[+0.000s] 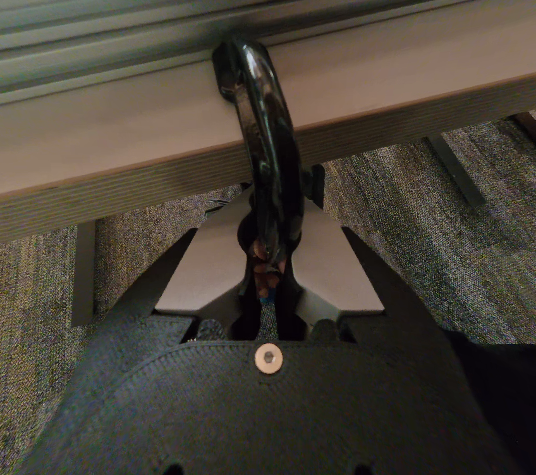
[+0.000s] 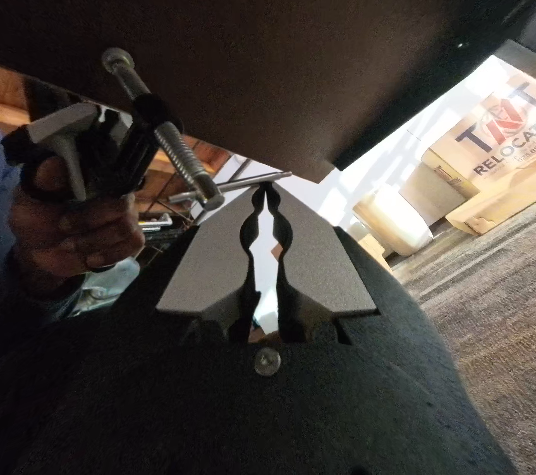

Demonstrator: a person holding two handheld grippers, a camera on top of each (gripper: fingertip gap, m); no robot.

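Note:
A glossy black C-clamp (image 1: 268, 124) hooks over the edge of a wooden table top (image 1: 116, 127). My left gripper (image 1: 277, 211) is shut on the clamp's frame just below the table edge. In the right wrist view the clamp's threaded screw (image 2: 179, 147) points up at the dark underside of the table (image 2: 261, 40), with its round pad (image 2: 117, 62) against it. My right gripper (image 2: 265, 186) is under the table, shut on the thin metal handle bar (image 2: 249, 183) that runs through the screw's end. A hand (image 2: 72, 231) holds the left gripper, whose grey finger (image 2: 63, 124) shows at the left.
An aluminium rail (image 1: 174, 25) runs along the table top behind the clamp. Grey carpet (image 1: 420, 214) lies below, with a dark bar (image 1: 455, 170) on it. Cardboard boxes (image 2: 478, 159) stand on the carpet (image 2: 478, 272) at the right.

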